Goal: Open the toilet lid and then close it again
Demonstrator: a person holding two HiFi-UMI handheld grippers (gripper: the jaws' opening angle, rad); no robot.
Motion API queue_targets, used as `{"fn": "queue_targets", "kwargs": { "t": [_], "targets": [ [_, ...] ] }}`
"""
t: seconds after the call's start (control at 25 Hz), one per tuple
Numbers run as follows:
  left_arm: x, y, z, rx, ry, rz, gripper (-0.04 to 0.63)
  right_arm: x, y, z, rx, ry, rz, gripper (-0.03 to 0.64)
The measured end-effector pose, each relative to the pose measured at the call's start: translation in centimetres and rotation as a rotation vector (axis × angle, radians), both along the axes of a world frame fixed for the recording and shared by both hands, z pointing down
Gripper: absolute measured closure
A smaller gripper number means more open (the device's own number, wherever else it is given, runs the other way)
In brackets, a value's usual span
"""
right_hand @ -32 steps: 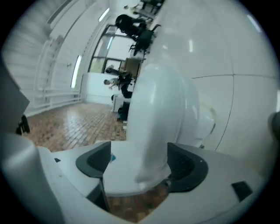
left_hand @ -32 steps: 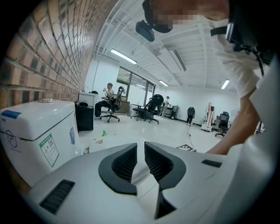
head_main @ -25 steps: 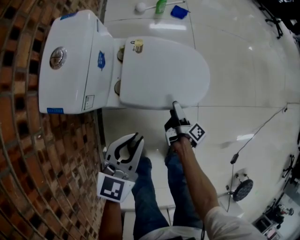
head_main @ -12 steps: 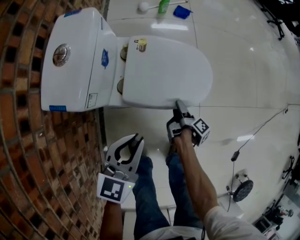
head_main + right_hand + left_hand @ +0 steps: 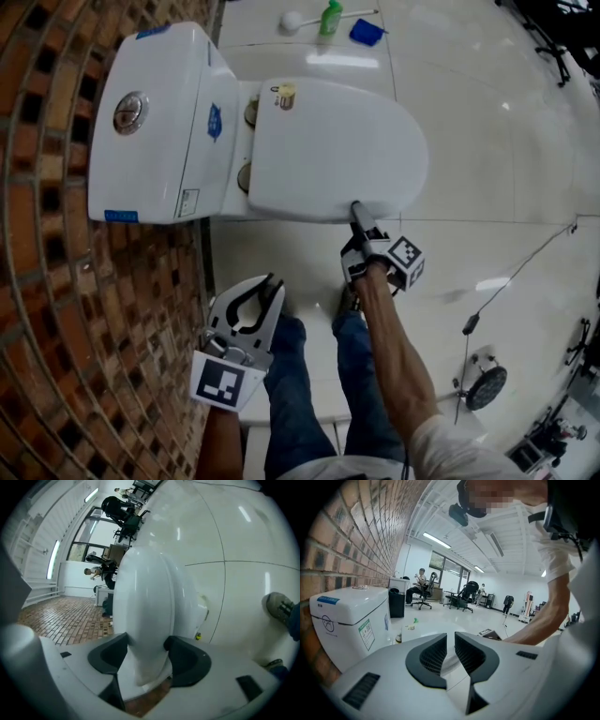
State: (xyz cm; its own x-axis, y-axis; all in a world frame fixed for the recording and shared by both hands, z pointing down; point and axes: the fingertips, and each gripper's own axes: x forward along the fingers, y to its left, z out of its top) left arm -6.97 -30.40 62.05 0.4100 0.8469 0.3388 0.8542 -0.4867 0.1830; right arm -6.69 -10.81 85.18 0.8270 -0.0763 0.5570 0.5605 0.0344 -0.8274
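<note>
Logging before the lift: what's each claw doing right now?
Left claw: shut, empty.
Right claw: clamped on the edge of the toilet lid; its jaws just closed in, then eased slightly.

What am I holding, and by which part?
Right gripper, jaws just closing, grips the toilet lid by its near edge; left gripper holds nothing.
</note>
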Motion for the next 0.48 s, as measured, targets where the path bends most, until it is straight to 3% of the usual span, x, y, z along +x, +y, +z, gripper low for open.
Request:
{"fn": "queue_targets", "kwargs": {
  "t": [0.24, 0.28, 0.4, 0.48],
  "targets": [
    [-0.6, -0.3, -0.5, 0.007, -0.011, -0.009, 0.551, 1.7, -2.3, -8.5, -0.201, 0.232, -0.161, 0.399],
    [-0.6, -0.3, -0.7, 0.007, -0.014, -0.009, 0.551, 1.7, -2.8, -9.7, -0.234, 0.242, -0.192, 0.407],
    [-0.2, -0.3, -1.7, -0.001, -0.011, -0.022, 0.550, 0.5, -3.5, -11.6, -0.405, 0.137, -0.323, 0.427],
    [0.3, -0.6, -2.8, -0.001, 0.004, -0.035, 0.551, 0.9, -5.0, -13.6, -0.478, 0.167, -0.399, 0.442]
  ]
}}
